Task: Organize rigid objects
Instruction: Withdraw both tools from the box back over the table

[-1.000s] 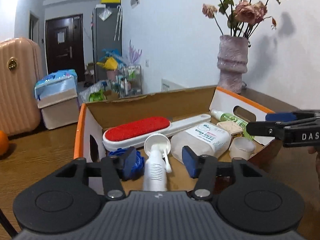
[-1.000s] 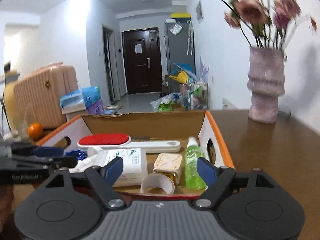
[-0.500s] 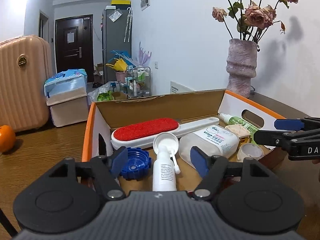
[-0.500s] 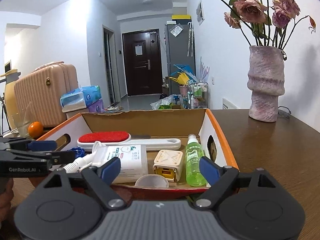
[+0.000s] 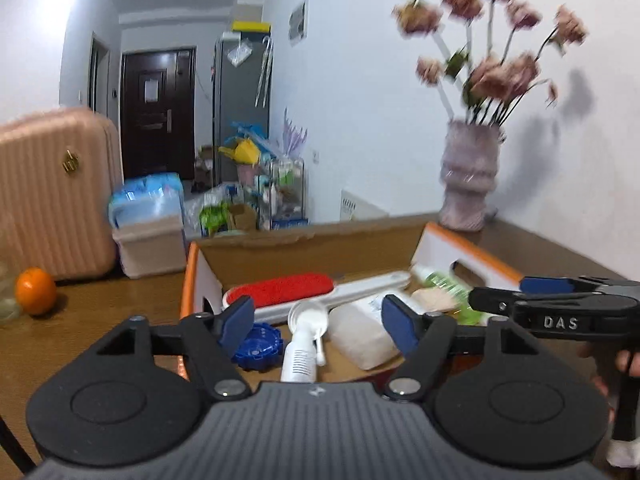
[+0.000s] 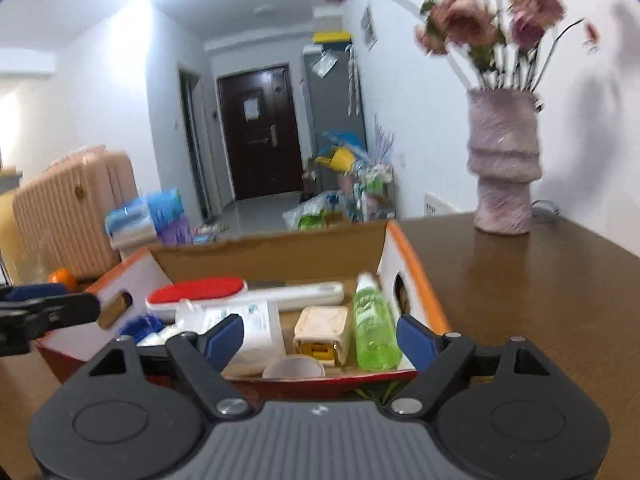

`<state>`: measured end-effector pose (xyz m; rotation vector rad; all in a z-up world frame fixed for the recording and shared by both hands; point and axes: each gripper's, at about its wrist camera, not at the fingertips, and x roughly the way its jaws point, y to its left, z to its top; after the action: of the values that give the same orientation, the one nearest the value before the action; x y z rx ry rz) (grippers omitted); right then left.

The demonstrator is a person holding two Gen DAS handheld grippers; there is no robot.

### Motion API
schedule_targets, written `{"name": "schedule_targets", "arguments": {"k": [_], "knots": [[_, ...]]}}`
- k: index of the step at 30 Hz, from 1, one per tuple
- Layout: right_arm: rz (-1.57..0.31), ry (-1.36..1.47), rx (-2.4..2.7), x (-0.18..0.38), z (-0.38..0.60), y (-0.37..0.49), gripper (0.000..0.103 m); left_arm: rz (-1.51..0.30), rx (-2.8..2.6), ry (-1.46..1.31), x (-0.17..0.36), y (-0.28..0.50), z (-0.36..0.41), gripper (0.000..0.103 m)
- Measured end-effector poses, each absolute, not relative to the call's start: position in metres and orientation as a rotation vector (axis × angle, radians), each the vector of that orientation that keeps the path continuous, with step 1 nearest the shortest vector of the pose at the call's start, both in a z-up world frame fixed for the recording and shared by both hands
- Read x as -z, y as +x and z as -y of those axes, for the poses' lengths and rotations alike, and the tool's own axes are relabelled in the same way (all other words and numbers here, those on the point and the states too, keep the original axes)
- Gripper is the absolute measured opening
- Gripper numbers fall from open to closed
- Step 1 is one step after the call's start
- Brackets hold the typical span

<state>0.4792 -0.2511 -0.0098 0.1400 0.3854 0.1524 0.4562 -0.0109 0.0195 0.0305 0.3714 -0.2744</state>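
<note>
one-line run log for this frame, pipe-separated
left tongs: opening, nothing between the pads | right tongs: open, empty | white tube: lying in cardboard box | phase: just after release

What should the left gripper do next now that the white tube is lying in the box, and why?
Probably pull the left gripper a little further back and up, clear of the cardboard box. Its jaws are opening with nothing pressed between them, and the white tube lies loose in the box beside the blue cap, so that placement looks done.

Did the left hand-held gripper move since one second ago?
Yes. The left hand-held gripper, jaws opening, pulled back from the white tube in the cardboard box.
</note>
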Motion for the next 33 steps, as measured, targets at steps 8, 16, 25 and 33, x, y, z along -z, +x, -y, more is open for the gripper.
{"name": "schedule_targets", "arguments": {"k": [8, 16, 25, 33], "knots": [[-0.265, 0.100, -0.221, -0.052, 0.247, 0.393, 0.087, -0.293, 0.201, 0.030, -0.061, 0.357, 0.005, 0.098], [-0.150, -0.006, -0.235, -0.096, 0.248, 0.310, 0.097, -0.161, 0.198, 0.041, -0.085, 0.265, 0.012, 0.103], [-0.107, -0.074, -0.302, -0.093, 0.245, 0.201, 0.102, -0.050, 0.184, 0.025, -0.080, 0.145, 0.004, 0.103], [-0.173, -0.041, -0.313, -0.050, 0.246, 0.123, 0.103, -0.137, 0.159, 0.009, -0.035, 0.091, -0.006, 0.103]]}}
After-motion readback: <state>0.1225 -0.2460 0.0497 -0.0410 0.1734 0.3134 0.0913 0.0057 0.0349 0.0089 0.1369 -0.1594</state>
